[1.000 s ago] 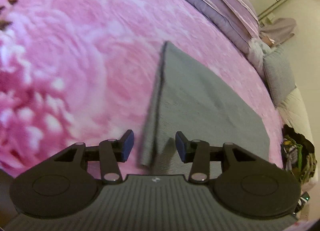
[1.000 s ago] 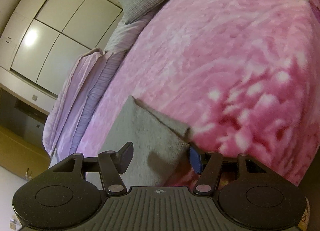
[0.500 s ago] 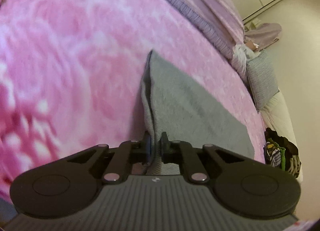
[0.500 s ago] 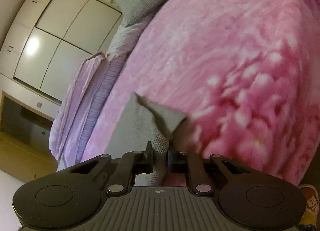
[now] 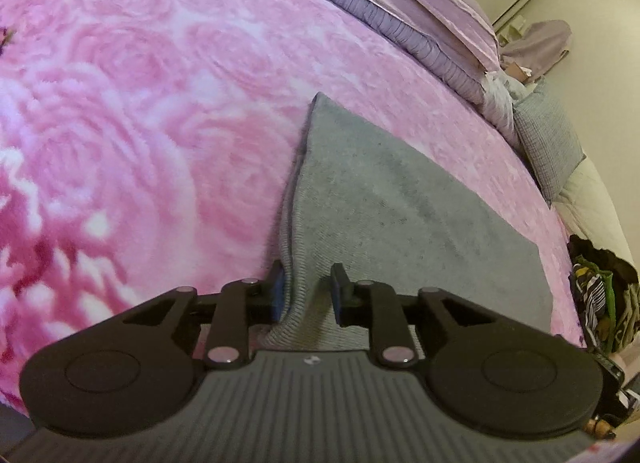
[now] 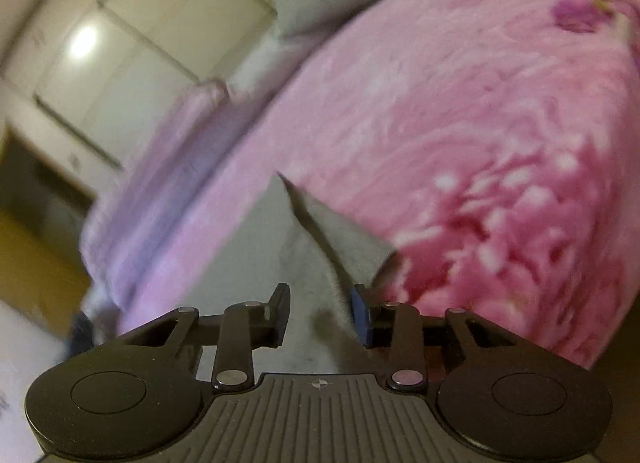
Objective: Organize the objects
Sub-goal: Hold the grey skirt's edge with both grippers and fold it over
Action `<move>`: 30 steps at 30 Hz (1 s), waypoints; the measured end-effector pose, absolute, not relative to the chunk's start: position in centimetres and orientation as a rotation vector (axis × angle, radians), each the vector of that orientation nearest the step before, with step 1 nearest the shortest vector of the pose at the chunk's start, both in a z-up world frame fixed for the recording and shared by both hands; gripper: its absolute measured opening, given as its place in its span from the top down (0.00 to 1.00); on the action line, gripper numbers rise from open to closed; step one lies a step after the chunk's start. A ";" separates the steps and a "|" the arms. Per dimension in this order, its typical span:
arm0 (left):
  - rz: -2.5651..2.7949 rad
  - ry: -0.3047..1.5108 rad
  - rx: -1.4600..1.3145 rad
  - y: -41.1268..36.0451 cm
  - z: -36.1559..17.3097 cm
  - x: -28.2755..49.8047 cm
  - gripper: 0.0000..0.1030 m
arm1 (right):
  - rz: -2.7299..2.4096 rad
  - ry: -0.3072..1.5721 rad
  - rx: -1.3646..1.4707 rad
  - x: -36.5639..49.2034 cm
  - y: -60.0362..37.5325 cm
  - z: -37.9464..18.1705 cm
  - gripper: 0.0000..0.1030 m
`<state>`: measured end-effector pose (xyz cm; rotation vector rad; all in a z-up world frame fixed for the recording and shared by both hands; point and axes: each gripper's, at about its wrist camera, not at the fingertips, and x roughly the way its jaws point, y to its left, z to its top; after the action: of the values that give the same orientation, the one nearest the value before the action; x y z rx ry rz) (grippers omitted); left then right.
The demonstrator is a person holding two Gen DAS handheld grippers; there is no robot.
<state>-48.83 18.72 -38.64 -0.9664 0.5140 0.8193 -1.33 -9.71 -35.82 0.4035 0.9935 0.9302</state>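
A folded grey towel [image 5: 400, 215] lies on the pink rose-patterned blanket [image 5: 140, 103] of a bed. Its near corner stands up in a ridge between the fingers of my left gripper [image 5: 308, 295]. Those jaws are opening: the left pad [image 5: 278, 291] still brushes the fabric and the right pad stands clear. In the blurred right wrist view, another corner of the towel [image 6: 344, 231] with a turned-up flap runs between the fingers of my right gripper [image 6: 320, 315]. Its jaws are also opening, with a gap on both sides of the cloth.
A folded lilac duvet [image 5: 400, 11] runs along the bed's far side, with a grey pillow [image 5: 548, 143] beyond it. A bag of clothes [image 5: 600, 287] sits on the floor at the right. White wardrobe doors [image 6: 120, 63] stand behind the bed.
A second ago both grippers stood open around the towel's corners. Half a second ago both pinched the cloth. Now both pairs of jaws have parted again, and the right view has swung and blurred.
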 end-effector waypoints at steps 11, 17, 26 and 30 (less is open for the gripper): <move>0.815 0.530 -0.946 18.6 -38.5 -48.6 0.80 | 1.079 0.965 0.155 0.7 -7.0 -35.2 0.63; 0.818 0.520 -0.961 18.6 -38.7 -48.9 0.80 | 1.077 1.050 0.299 1.6 -10.0 -36.3 0.63; 0.821 0.530 -0.936 18.5 -38.6 -48.5 0.79 | 1.056 1.073 0.340 -1.0 -12.4 -36.0 0.94; 0.798 0.535 -0.933 17.6 -38.5 -48.0 0.79 | 1.082 0.947 0.285 0.0 -11.5 -32.8 0.95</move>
<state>-48.02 17.61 -38.47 -0.9334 0.5355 0.7981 -0.03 -11.51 -32.80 0.2849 0.9466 1.0820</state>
